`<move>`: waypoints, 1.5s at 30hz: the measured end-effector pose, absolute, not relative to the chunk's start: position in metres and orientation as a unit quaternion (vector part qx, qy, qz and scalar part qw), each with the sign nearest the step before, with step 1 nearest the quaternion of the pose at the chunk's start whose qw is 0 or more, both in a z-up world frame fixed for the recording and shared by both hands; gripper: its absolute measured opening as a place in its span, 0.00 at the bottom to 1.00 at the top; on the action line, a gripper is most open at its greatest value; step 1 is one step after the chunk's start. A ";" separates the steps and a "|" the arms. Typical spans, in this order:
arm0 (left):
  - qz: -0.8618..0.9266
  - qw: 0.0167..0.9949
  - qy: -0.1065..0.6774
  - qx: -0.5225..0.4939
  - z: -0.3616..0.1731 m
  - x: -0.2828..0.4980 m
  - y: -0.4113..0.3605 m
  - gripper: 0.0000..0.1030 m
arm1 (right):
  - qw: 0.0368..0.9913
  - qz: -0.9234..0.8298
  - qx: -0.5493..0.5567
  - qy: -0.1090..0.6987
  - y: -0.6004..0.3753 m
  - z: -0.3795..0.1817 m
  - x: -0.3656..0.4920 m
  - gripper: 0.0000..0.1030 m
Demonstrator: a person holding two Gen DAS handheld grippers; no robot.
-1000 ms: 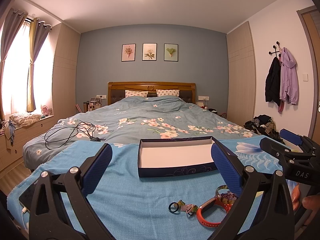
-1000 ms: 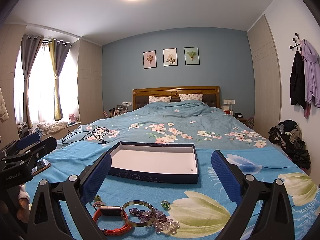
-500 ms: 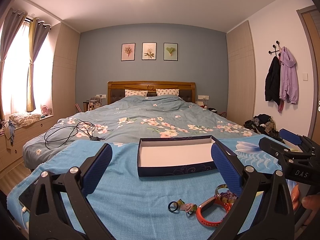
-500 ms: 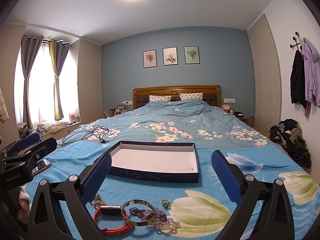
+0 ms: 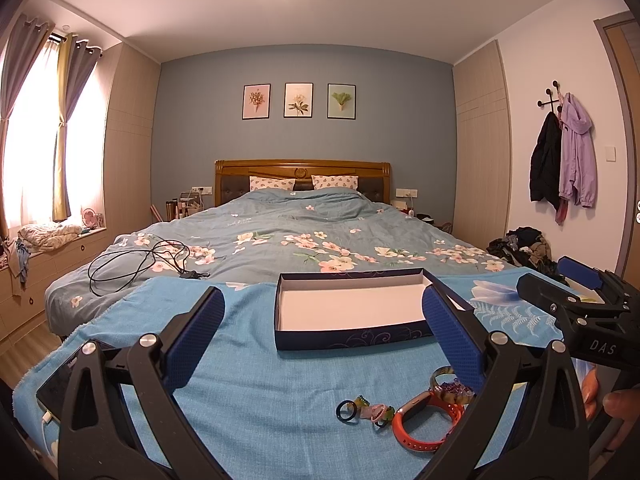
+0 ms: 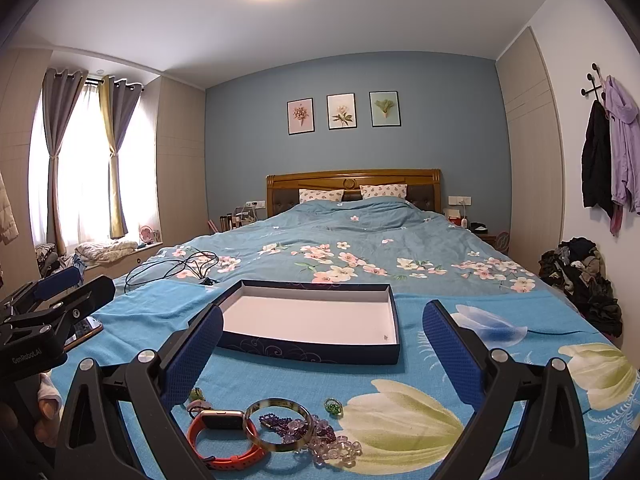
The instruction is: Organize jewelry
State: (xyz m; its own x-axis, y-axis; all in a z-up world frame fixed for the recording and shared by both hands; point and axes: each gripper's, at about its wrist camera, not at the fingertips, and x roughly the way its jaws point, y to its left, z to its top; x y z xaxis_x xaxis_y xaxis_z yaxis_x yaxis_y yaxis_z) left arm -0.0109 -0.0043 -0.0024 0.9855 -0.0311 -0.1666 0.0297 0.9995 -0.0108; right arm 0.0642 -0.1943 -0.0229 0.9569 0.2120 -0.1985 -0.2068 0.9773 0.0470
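Note:
A shallow dark-blue box [image 5: 352, 338] with a bare white inside lies on the light-blue cloth, also in the right wrist view [image 6: 308, 354]. In front of it is a small heap of jewelry: an orange watch [image 6: 224, 436], a pale bangle [image 6: 278, 426], purple beads [image 6: 288, 424], clear beads [image 6: 338, 446] and a green ring [image 6: 333, 405]. The left wrist view adds a dark ring [image 5: 347, 412] left of the orange watch [image 5: 424, 426]. My left gripper [image 5: 322, 320] hovers open above the cloth, holding nothing. My right gripper [image 6: 320, 328] is open too, just behind the heap.
A phone [image 6: 82, 328] lies on the cloth at the left edge, and a black cable [image 5: 136, 264] is coiled on the floral quilt behind it. Clothes are piled on the floor [image 6: 580, 276] at the right. A hand [image 5: 616, 404] holds the right gripper's handle.

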 end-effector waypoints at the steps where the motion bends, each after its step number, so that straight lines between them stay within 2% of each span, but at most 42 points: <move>1: -0.015 0.996 0.083 -0.004 -0.003 -0.011 -0.004 0.94 | 0.989 0.106 0.013 0.102 -0.194 -0.023 0.064 0.94; 15: -0.035 0.993 0.109 -0.007 -0.010 -0.002 -0.004 0.94 | 0.985 0.113 0.019 0.126 -0.199 -0.027 0.071 0.94; 21: -0.074 0.980 0.182 0.010 -0.028 0.016 -0.010 0.94 | 0.970 0.146 0.010 0.192 -0.199 -0.041 0.086 0.94; 22: -0.085 0.977 0.196 0.013 -0.032 0.020 -0.012 0.94 | 0.968 0.148 0.007 0.204 -0.198 -0.044 0.089 0.93; 24: -0.108 0.967 0.232 0.017 -0.044 0.028 -0.015 0.94 | 0.956 0.165 0.004 0.244 -0.196 -0.053 0.099 0.79; 25: -0.116 0.962 0.248 0.021 -0.049 0.032 -0.018 0.91 | 0.951 0.170 0.006 0.258 -0.195 -0.057 0.101 0.76; 26: -0.126 0.957 0.261 0.024 -0.055 0.035 -0.020 0.83 | 0.945 0.176 0.008 0.274 -0.194 -0.062 0.104 0.71; 27: -0.134 0.953 0.271 0.028 -0.061 0.039 -0.022 0.80 | 0.940 0.183 0.009 0.289 -0.194 -0.067 0.108 0.63; 33: -0.180 0.931 0.315 0.036 -0.085 0.052 -0.035 0.59 | 0.917 0.217 0.016 0.335 -0.190 -0.084 0.123 0.36; 38: -0.200 0.910 0.363 0.036 -0.098 0.056 -0.045 0.34 | 0.900 0.232 0.014 0.370 -0.186 -0.095 0.133 0.31; 41: -0.216 0.902 0.374 0.020 -0.100 0.059 -0.043 0.33 | 0.893 0.236 0.013 0.384 -0.184 -0.098 0.136 0.30; 45: -0.238 0.889 0.390 -0.002 -0.102 0.067 -0.043 0.29 | 0.888 0.240 0.007 0.392 -0.185 -0.096 0.139 0.22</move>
